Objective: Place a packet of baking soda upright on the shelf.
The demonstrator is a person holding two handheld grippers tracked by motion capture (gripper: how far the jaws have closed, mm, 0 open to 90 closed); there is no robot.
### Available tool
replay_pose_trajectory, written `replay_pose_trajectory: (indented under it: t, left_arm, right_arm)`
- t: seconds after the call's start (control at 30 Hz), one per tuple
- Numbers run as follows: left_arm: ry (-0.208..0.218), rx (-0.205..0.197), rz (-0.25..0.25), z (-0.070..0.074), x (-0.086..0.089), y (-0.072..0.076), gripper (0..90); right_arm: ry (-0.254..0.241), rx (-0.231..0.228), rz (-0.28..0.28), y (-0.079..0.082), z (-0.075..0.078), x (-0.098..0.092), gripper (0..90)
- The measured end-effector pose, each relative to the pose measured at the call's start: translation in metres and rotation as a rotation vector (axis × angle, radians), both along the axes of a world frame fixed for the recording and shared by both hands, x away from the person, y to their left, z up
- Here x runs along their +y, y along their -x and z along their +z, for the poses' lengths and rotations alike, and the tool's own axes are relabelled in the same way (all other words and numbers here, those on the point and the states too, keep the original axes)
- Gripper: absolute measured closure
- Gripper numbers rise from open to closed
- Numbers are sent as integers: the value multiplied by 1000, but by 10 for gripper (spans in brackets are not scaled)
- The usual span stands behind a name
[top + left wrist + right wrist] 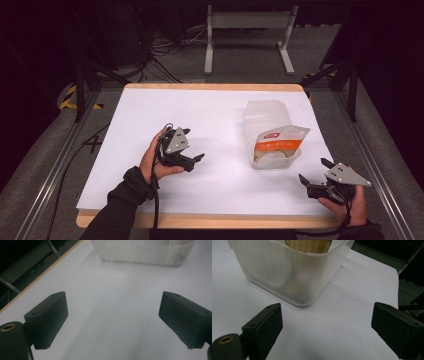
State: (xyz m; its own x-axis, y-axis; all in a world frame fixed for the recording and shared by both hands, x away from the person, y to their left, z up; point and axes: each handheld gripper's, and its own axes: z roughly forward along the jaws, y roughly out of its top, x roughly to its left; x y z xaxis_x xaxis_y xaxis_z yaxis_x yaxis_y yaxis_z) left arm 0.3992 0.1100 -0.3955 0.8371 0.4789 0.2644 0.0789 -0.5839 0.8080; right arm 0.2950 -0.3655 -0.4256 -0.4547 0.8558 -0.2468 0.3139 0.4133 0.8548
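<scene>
Left gripper jaws: the 2 black jaws stand wide apart with bare white table between them and nothing held.
Left gripper (186, 161): it hovers low over the left half of the table, jaws aimed to the right toward the container.
Left hand (154, 159): it wraps the gripper body from behind, a dark sleeve reaching in from the bottom edge of the high view.
Right gripper jaws: the 2 black jaws are also spread wide, gripping nothing.
Right gripper (314, 177): it sits near the front right corner of the table, jaws aimed left and slightly away from the person.
Right hand (350, 205): it holds the gripper from below, at the table's front edge.
Container (270, 132): a translucent ribbed plastic tub on the right half of the table, standing upright and touching neither gripper.
Container from the left gripper: in the left gripper view the tub (143, 251) lies well ahead of the jaws, across open white surface.
Container from the right gripper: in the right gripper view the tub's rounded corner (287, 272) lies near, just ahead of the left-hand jaw, but apart from it.
Pouch (280, 141): a white and orange packet with printing too small to read leans inside the tub, its top rising above the rim.
Table (210, 115): a white top with a pale wooden edge.
</scene>
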Motion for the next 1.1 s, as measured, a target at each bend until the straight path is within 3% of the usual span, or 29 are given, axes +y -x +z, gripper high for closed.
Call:
replay_pose_trajectory:
  t: [0.43, 0.6, 1.1]
  left_arm:
    - [-54, 16, 59, -18, 41, 11, 90]
    - [-57, 19, 79, -23, 55, 16, 90]
    - [-14, 52, 162, -37, 104, 28, 87]
  right_arm:
    - [18, 11, 13, 0, -2, 2, 108]
    - [21, 14, 15, 0, -2, 3, 107]
    - [27, 17, 19, 0, -3, 4, 107]
